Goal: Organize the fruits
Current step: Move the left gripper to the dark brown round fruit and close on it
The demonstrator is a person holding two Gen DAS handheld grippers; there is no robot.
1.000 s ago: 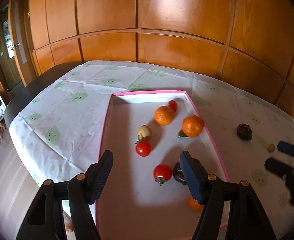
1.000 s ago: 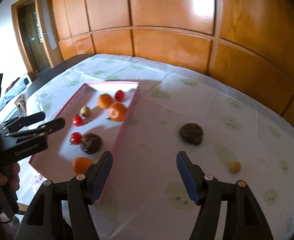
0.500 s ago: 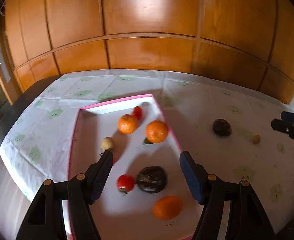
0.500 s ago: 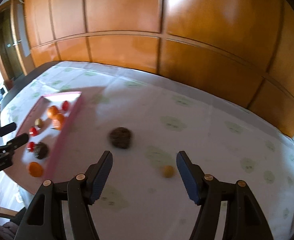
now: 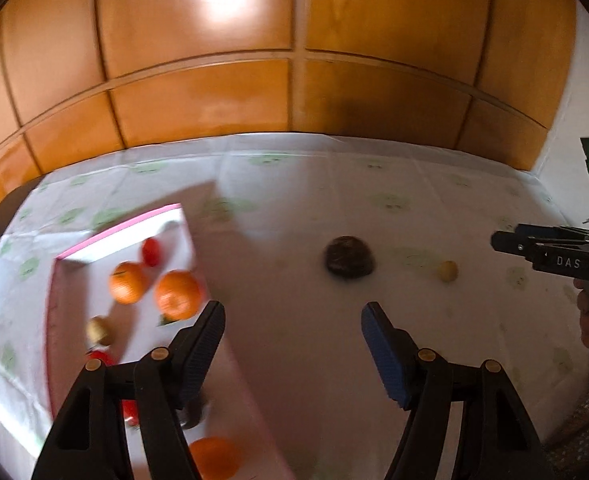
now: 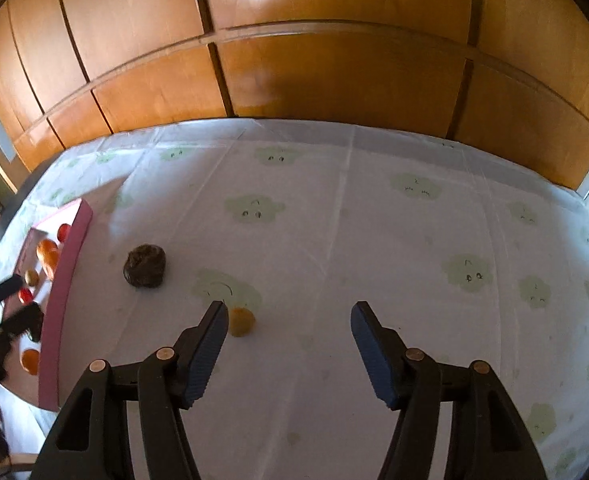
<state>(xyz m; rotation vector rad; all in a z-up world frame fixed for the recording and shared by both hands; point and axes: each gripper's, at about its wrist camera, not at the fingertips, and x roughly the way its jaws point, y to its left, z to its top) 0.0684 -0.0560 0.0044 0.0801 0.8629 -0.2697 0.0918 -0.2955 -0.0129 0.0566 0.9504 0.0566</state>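
A pink-rimmed tray on the left holds two oranges, tomatoes and a small yellowish fruit. On the cloth to its right lie a dark round fruit and a small yellow fruit. My left gripper hangs open over the tray's right edge and the cloth, holding nothing. My right gripper is open with its jaws closing. The small yellow fruit lies on the cloth by its left fingertip, untouched. The dark fruit is farther left, next to the tray.
A white tablecloth with green cloud prints covers the table, and wooden wall panels run along its far edge. The right gripper and a hand show at the left wrist view's right edge. The left gripper shows over the tray.
Both grippers swung right. The left one went from above the tray's middle to its right edge. The right one passed the dark fruit and came up to the small yellow fruit.
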